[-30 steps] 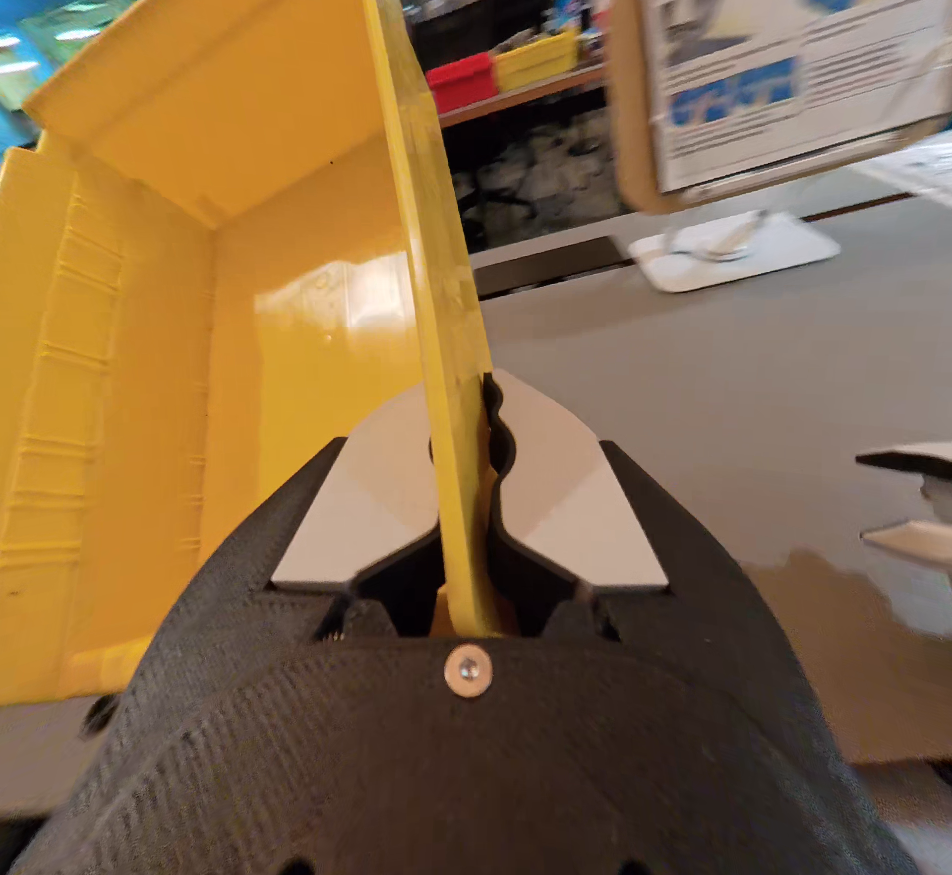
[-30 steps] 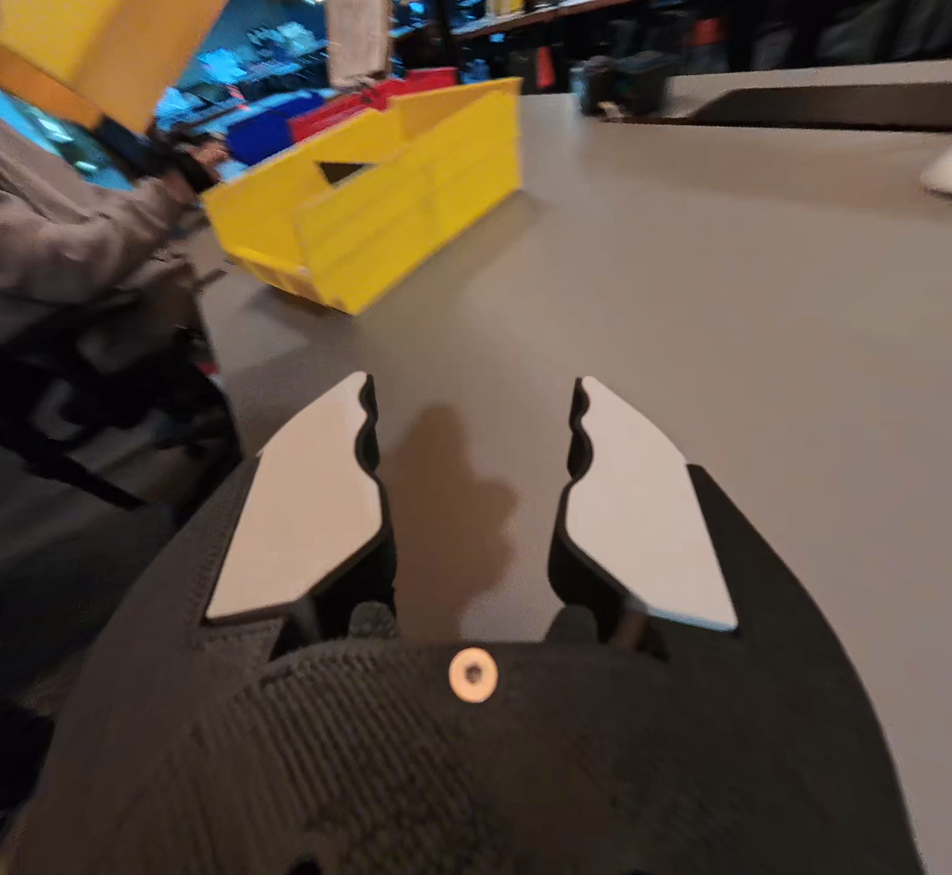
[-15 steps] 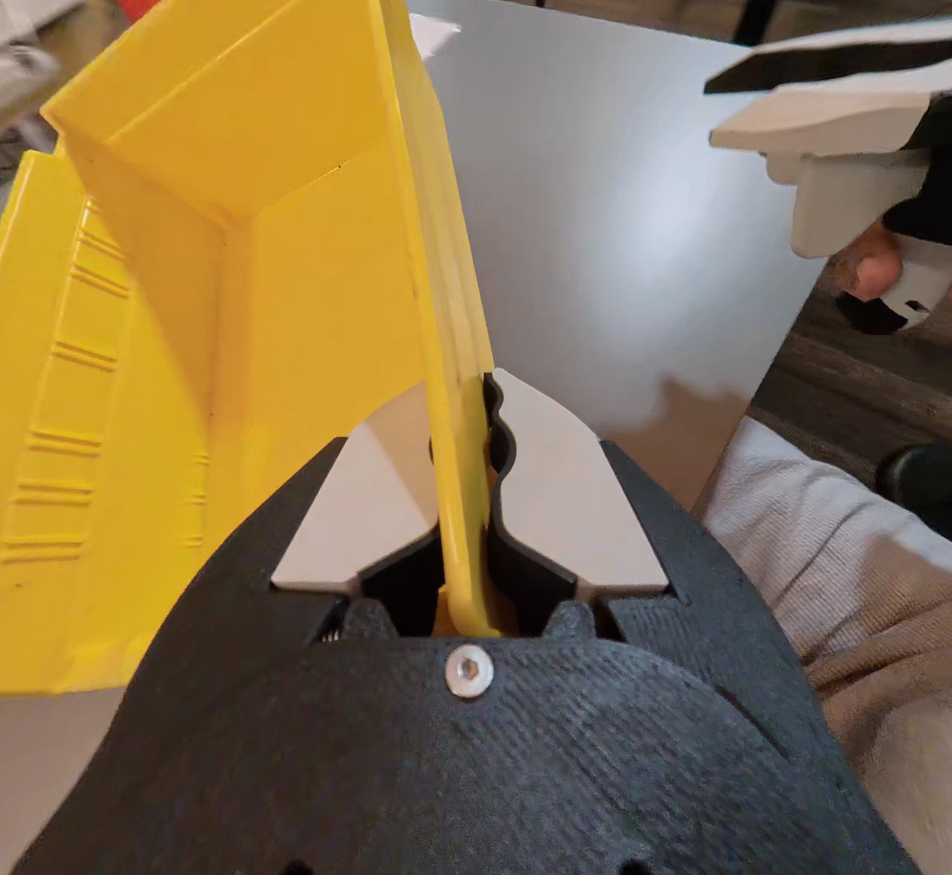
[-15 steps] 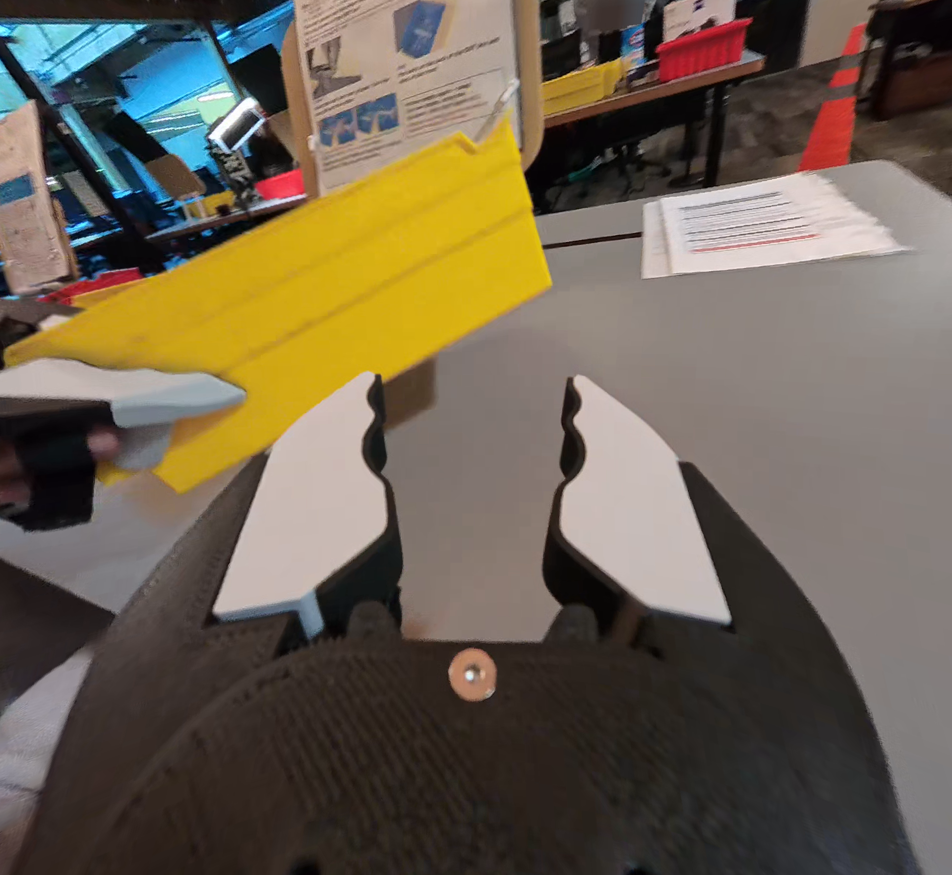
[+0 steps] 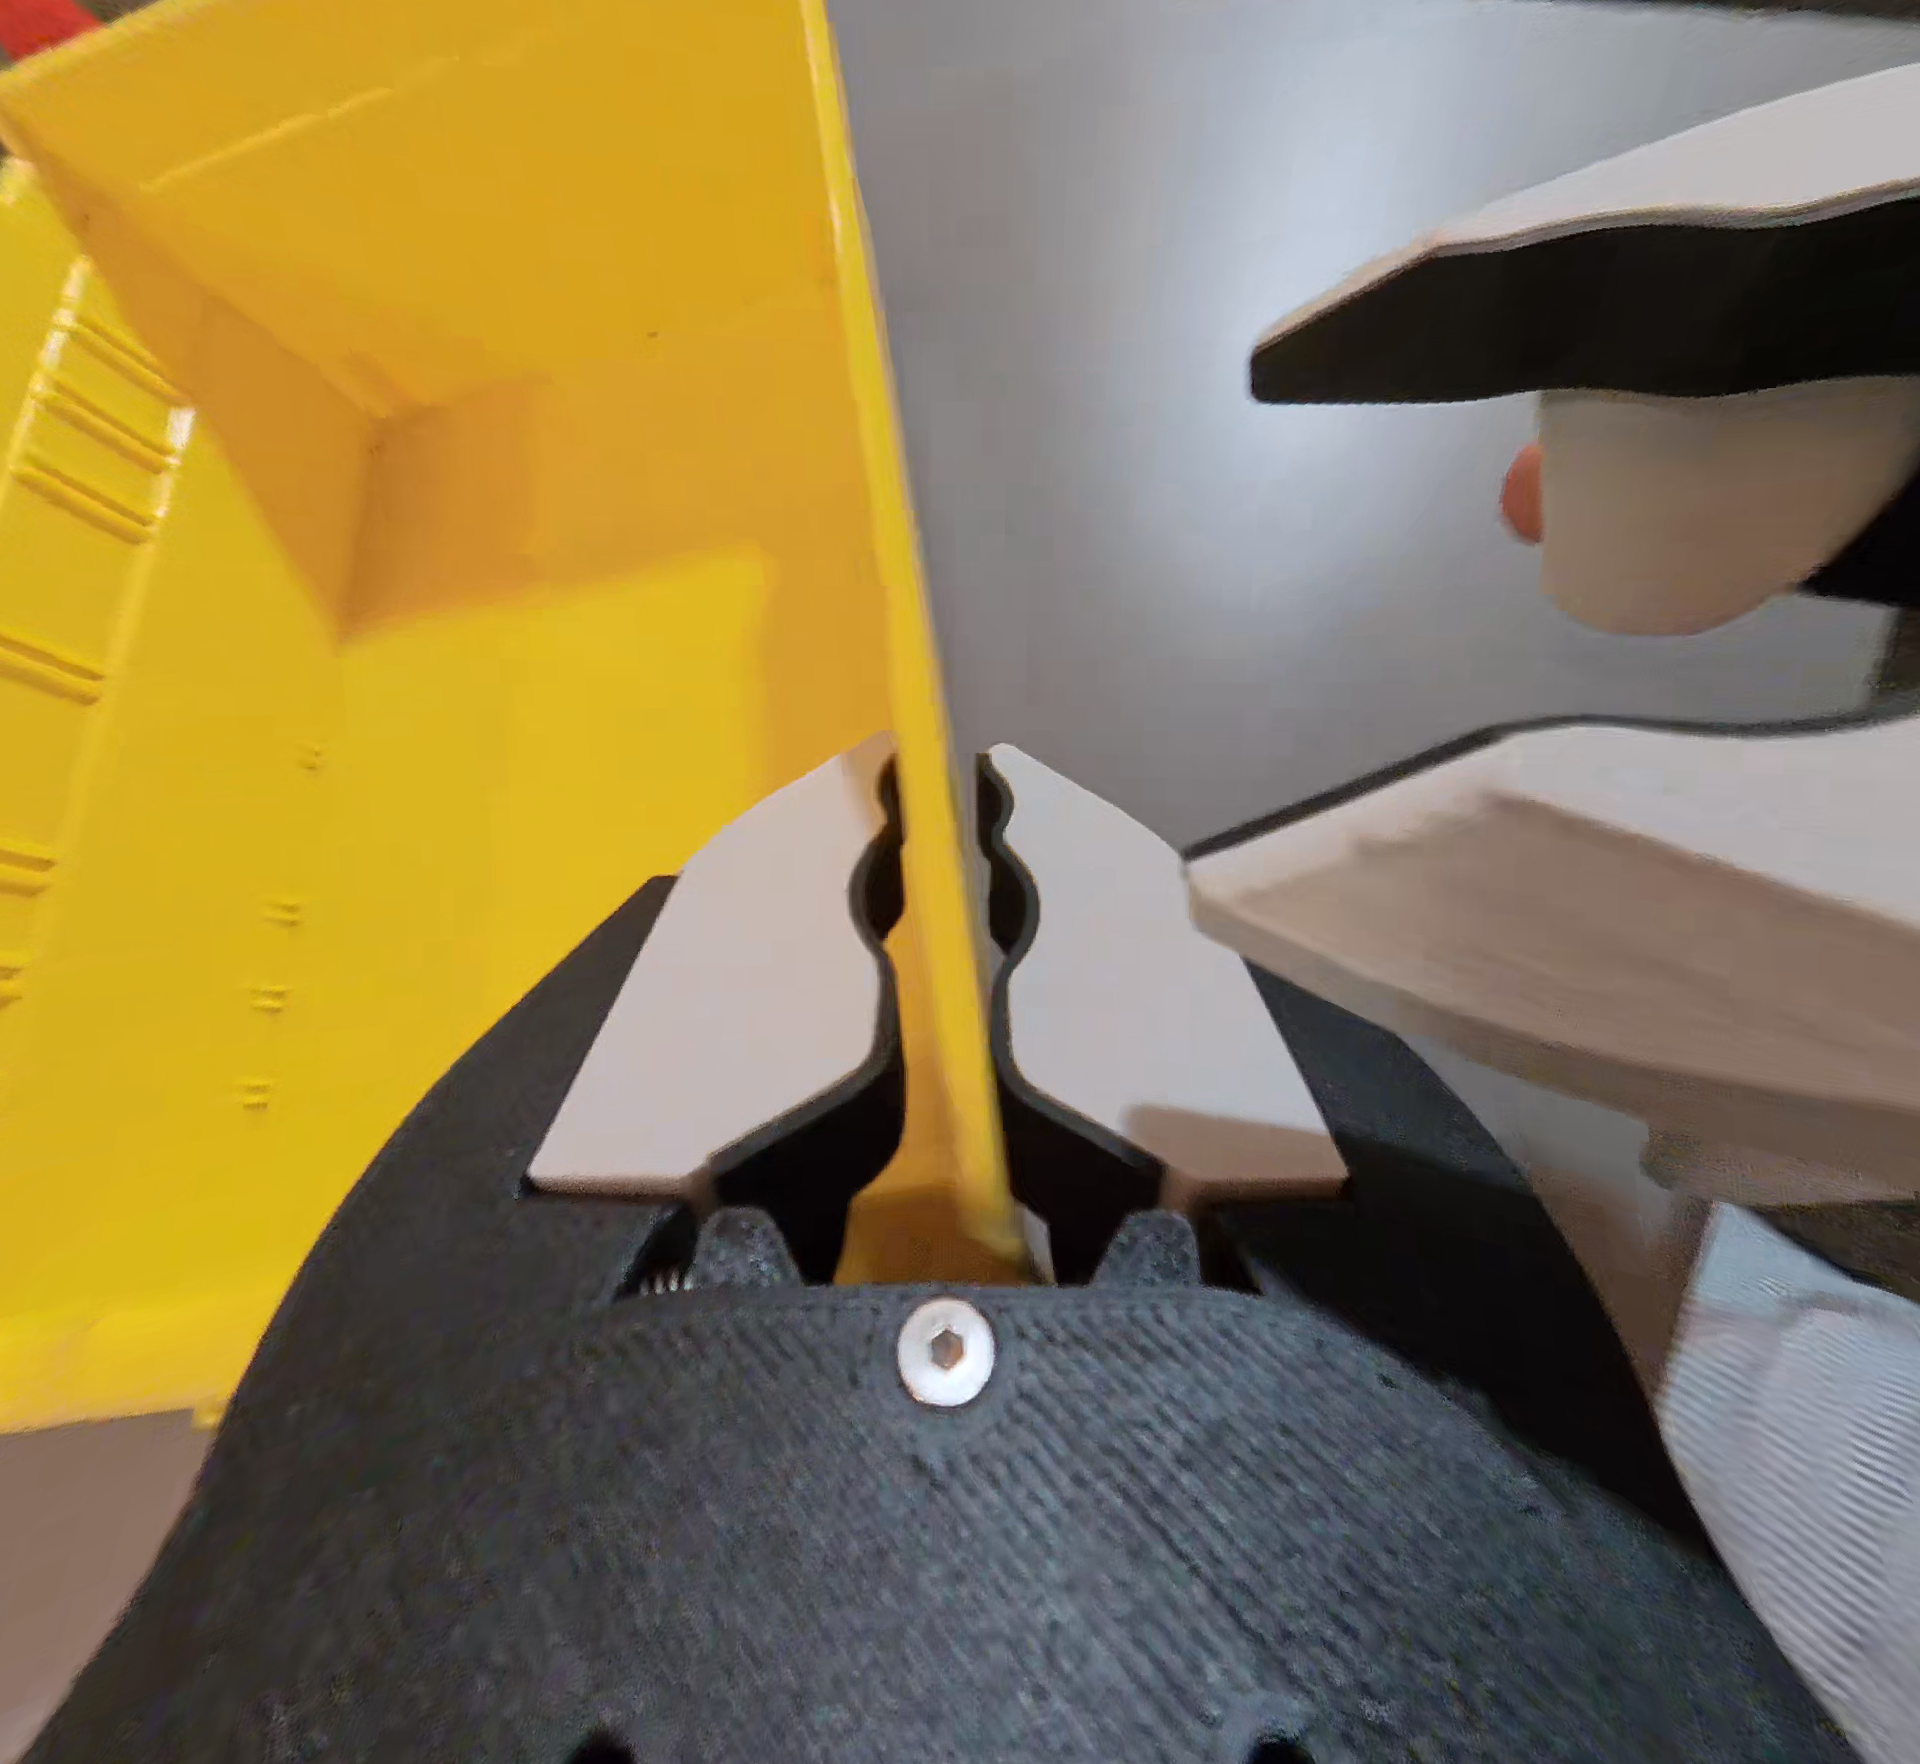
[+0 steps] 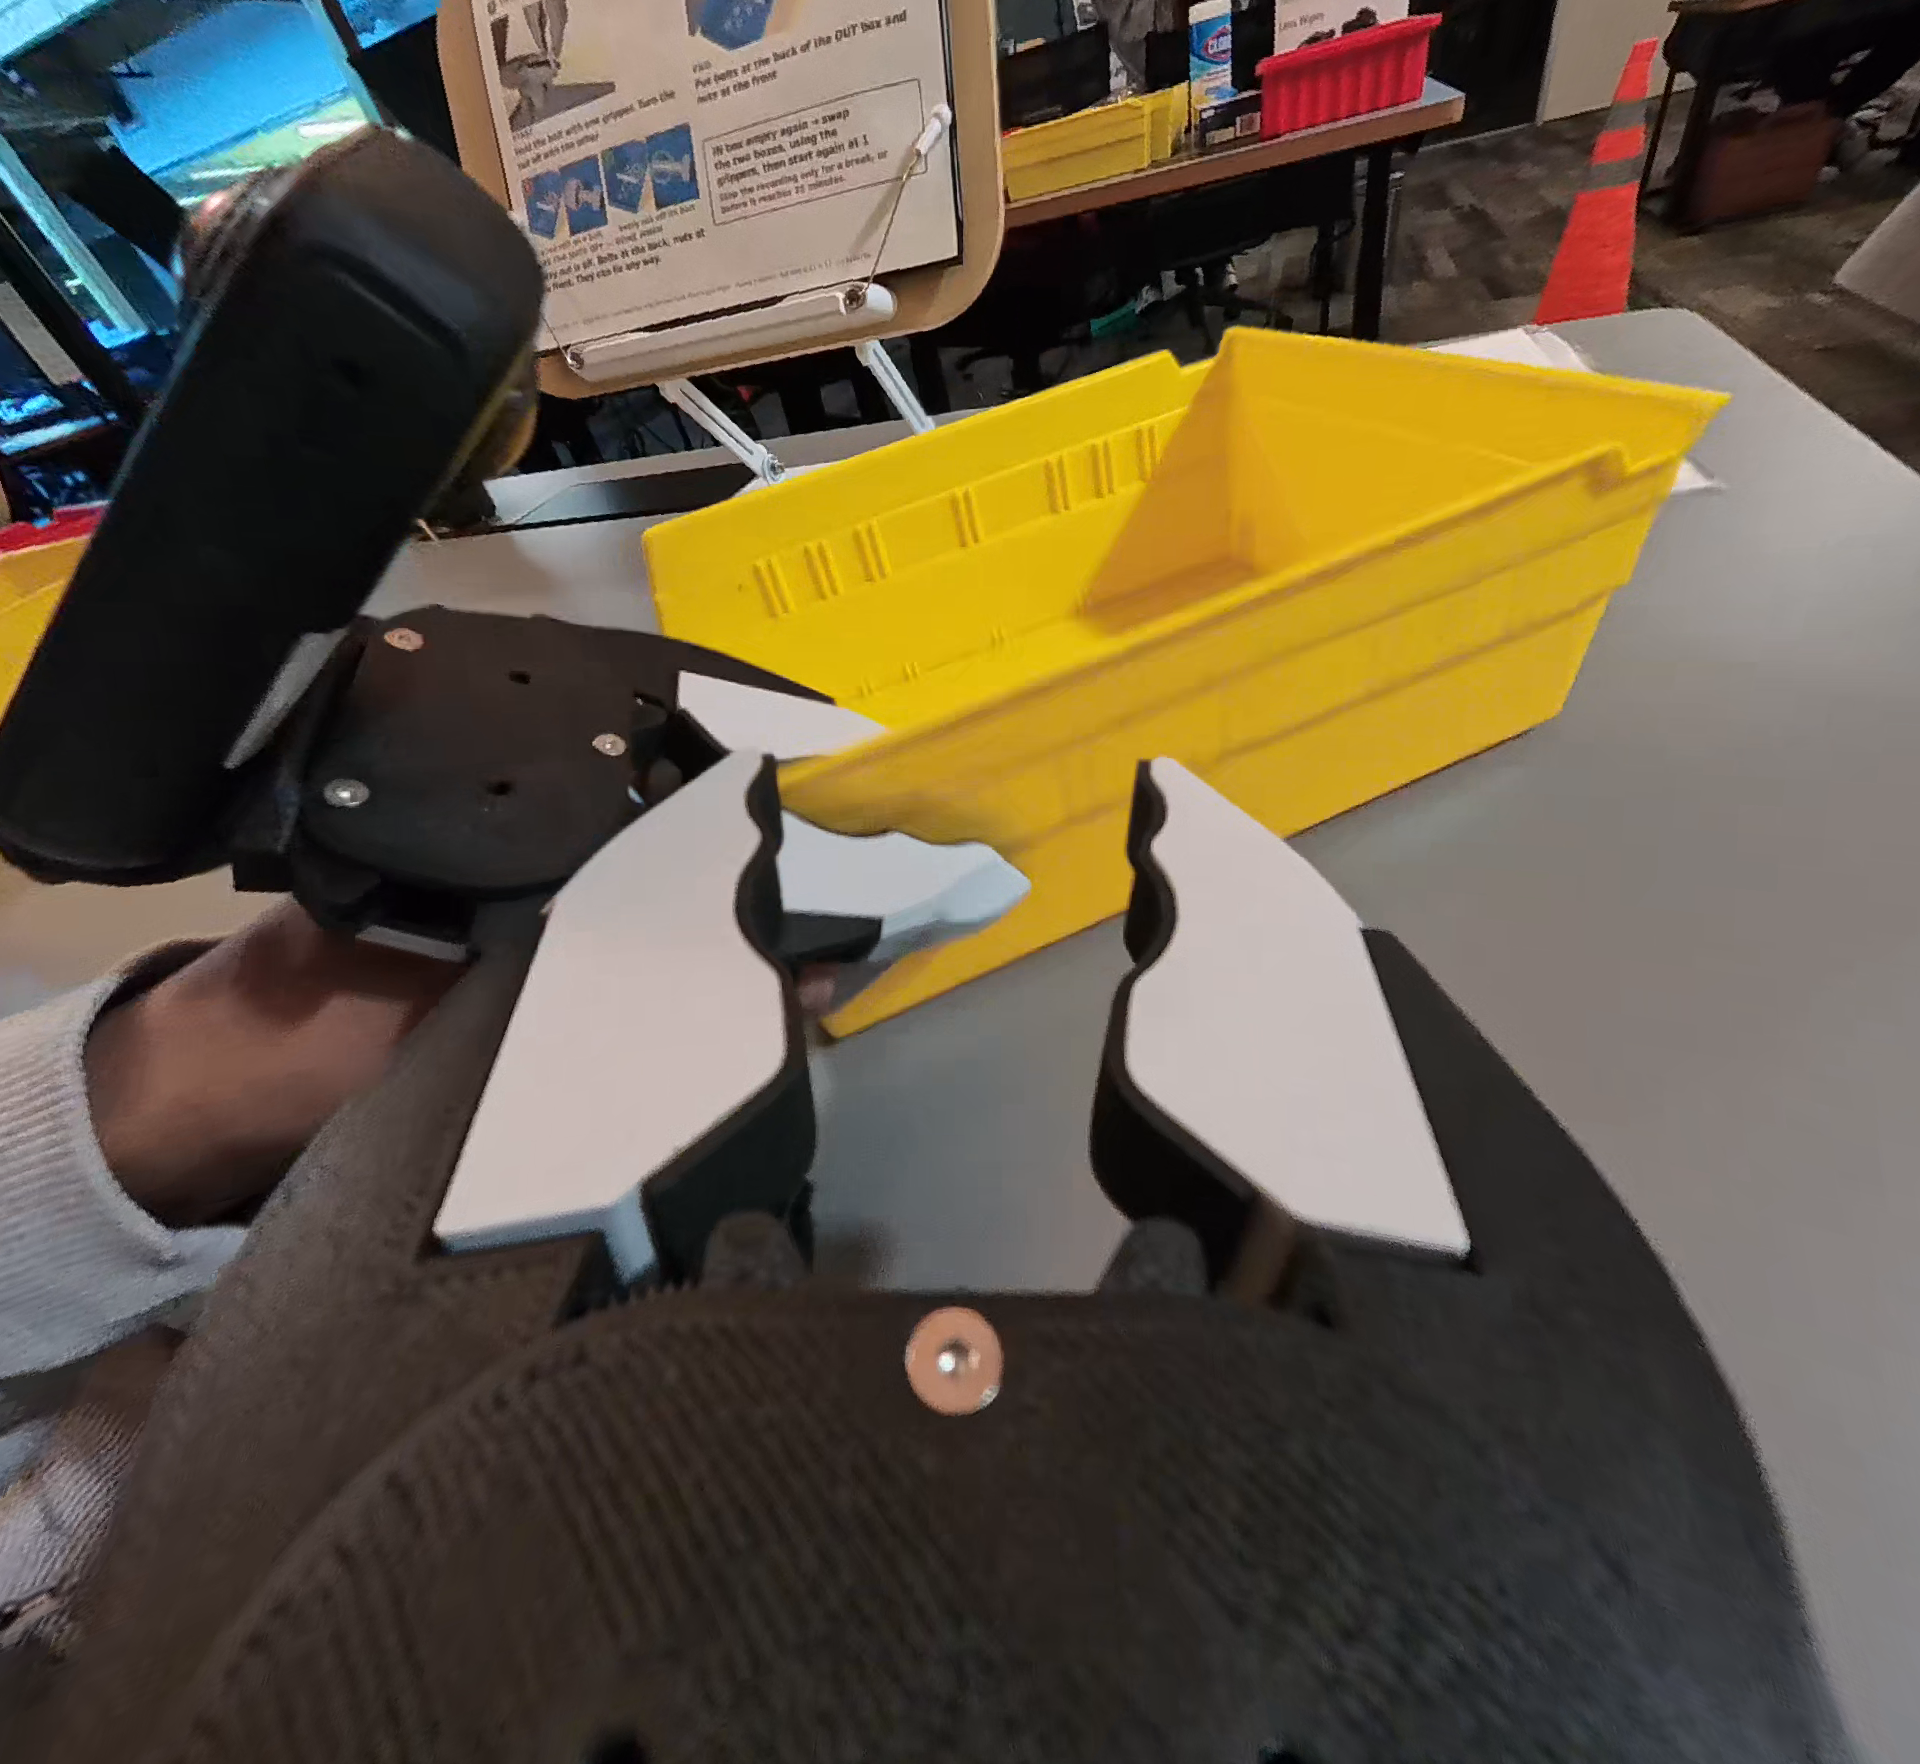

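Note:
A yellow plastic bin (image 6: 1247,675) sits on the grey table (image 6: 1610,987), with a slanted divider inside it. My left gripper (image 5: 935,764) is shut on the bin's near wall, with the bin (image 5: 468,364) filling the left of its view. In the right wrist view the left gripper (image 6: 935,810) holds the bin's near end, and a hand grips its handle. My right gripper (image 6: 956,769) is open and empty, just in front of that held end. It also shows in the left wrist view (image 5: 1226,623), close on the right.
A board on a stand with a printed sheet (image 6: 727,104) stands behind the bin. Papers (image 6: 1558,353) lie at the table's far right. Another yellow bin's edge (image 6: 31,592) shows at the left. An orange cone (image 6: 1590,187) and benches with a red bin (image 6: 1340,73) are beyond. One gripper's finger ends stand about 7 cm off the other's.
The left gripper has brought the yellow bin down from the air onto the table. The right gripper has moved in close to the left gripper and the bin's held end.

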Demonstrator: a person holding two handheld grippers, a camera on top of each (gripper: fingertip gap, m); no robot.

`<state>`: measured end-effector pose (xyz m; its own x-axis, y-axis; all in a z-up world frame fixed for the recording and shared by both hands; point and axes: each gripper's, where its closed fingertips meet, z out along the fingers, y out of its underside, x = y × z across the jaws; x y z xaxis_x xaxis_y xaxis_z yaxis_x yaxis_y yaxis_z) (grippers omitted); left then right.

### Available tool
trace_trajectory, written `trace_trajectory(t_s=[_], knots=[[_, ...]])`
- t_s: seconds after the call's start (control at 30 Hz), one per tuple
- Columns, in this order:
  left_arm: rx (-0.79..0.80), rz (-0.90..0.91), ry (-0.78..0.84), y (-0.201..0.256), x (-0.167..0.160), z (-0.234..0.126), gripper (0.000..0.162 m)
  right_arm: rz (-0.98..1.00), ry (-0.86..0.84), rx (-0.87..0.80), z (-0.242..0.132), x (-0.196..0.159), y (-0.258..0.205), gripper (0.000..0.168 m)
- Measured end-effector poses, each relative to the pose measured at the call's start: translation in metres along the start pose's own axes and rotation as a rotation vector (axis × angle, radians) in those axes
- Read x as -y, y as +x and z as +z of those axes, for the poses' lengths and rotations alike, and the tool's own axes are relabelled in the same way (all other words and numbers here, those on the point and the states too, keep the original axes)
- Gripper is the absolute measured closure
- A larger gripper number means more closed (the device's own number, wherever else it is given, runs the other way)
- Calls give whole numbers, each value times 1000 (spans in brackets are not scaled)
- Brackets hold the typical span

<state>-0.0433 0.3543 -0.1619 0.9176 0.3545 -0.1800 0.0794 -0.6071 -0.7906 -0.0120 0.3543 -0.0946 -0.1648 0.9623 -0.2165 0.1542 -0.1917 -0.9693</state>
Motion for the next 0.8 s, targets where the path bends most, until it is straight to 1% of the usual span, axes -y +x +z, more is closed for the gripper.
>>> trace_trajectory(t_s=[0.03,0.07,0.13,0.17,0.2,0.23,0.27,0.33,0.37,0.4,0.43,0.47,0.53,0.57,0.6,0.63,0.67,0.73,0.8], knots=[[-63,-33,36,8,5,-1,136,8,5,-3,0,0,2,102],[-136,-74,97,17,14,-8,110,8,14,-10,-1,2,4,101],[-215,-163,219,18,25,-32,82,21,90,-18,-6,13,8,97],[-241,-219,272,14,27,-49,74,32,140,-13,-8,21,5,94],[-265,-279,314,8,26,-66,71,36,175,-1,-8,26,-1,92],[-276,-341,346,-1,21,-83,69,26,178,-1,-5,26,-9,89],[-270,-405,374,-14,13,-99,70,2,160,-14,1,22,-17,83],[-213,-520,414,-45,-10,-125,72,-59,102,-88,19,4,-27,63],[-163,-563,432,-62,-25,-137,76,-80,60,-128,29,-6,-28,52],[-108,-593,450,-78,-41,-147,81,-93,9,-143,39,-16,-32,45],[-54,-624,474,-92,-57,-159,88,-100,-45,-146,48,-25,-35,40],[-12,-657,548,-103,-68,-176,96,-110,-85,-151,56,-31,-37,39],[60,-710,761,-118,-80,-217,112,-129,-131,-191,63,-36,-28,45],[66,-701,796,-119,-84,-228,113,-140,-121,-217,63,-33,-18,55],[62,-672,776,-118,-87,-232,112,-143,-99,-232,62,-28,-7,54],[61,-638,734,-118,-89,-232,111,-128,-74,-235,62,-22,2,57],[60,-591,688,-118,-91,-231,110,-110,-49,-247,61,-16,14,76],[99,-516,643,-121,-97,-228,111,-103,-27,-315,61,-5,49,101],[123,-509,644,-123,-100,-229,114,-131,-48,-307,62,4,82,128]])
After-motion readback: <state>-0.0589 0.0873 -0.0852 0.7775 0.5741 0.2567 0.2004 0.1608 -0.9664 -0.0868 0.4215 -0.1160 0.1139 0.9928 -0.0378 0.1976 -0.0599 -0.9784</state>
